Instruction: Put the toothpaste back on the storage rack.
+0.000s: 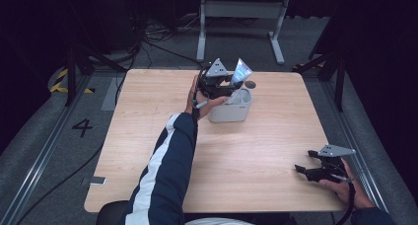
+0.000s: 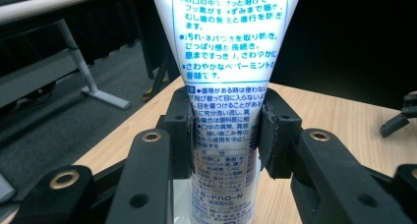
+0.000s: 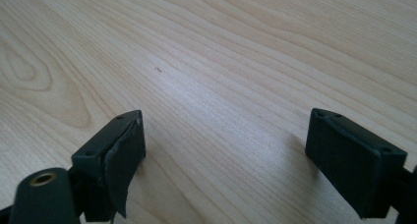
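My left gripper (image 2: 223,135) clamped a toothpaste tube (image 2: 223,76) upright over the white cup (image 1: 230,109) at the table's (image 1: 256,151) far side; I judged a slow, vertical lowering best. My right gripper (image 3: 226,150) rested wide open, holding nothing, near the table's right edge.

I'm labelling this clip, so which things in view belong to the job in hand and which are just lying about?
In the job:
- white toothpaste tube with blue print, clamped between the left gripper jaws
- white plastic cup under the tube
- small dark round cap beside the cup, probably the tube's

Lying about:
- small grey flat device on the floor
- right gripper, jaws apart, idle on the light wooden table
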{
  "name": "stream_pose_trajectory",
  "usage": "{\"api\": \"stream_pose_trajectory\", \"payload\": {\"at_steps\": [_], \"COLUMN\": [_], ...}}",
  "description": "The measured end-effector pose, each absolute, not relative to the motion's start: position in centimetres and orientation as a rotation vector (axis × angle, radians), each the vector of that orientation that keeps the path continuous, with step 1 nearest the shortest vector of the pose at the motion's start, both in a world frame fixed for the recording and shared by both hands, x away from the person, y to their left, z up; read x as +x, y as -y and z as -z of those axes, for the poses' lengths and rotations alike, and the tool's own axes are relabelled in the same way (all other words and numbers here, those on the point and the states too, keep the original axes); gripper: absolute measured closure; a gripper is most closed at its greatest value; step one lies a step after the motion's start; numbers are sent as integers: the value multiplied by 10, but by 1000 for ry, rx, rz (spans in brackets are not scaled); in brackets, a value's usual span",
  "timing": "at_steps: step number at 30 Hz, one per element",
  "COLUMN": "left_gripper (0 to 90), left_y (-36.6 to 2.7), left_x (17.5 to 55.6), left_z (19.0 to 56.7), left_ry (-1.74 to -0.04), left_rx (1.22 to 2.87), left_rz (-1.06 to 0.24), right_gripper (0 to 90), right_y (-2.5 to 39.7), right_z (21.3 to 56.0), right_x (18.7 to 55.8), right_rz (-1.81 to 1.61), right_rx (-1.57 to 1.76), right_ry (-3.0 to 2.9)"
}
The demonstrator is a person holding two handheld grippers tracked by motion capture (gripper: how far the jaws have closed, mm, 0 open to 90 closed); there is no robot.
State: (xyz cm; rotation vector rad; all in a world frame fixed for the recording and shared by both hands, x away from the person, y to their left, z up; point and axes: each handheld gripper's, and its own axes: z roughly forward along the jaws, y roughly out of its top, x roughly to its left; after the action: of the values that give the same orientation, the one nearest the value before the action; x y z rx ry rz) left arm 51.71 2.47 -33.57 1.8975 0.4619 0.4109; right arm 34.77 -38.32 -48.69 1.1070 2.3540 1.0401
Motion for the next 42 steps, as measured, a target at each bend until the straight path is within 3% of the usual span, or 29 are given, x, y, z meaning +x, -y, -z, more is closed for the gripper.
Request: {"api": "stream_pose_trajectory", "payload": {"at_steps": [42], "left_gripper": [620], "left_y": [-18], "left_x": [525], "left_z": [373], "left_ry": [-499], "left_rx": [1984], "left_rz": [-405], "right_gripper": [156], "right_y": [383], "right_z": [487], "right_x": [348], "right_rz": [-1040], "right_rx": [1107], "right_ry": [-2353]}}
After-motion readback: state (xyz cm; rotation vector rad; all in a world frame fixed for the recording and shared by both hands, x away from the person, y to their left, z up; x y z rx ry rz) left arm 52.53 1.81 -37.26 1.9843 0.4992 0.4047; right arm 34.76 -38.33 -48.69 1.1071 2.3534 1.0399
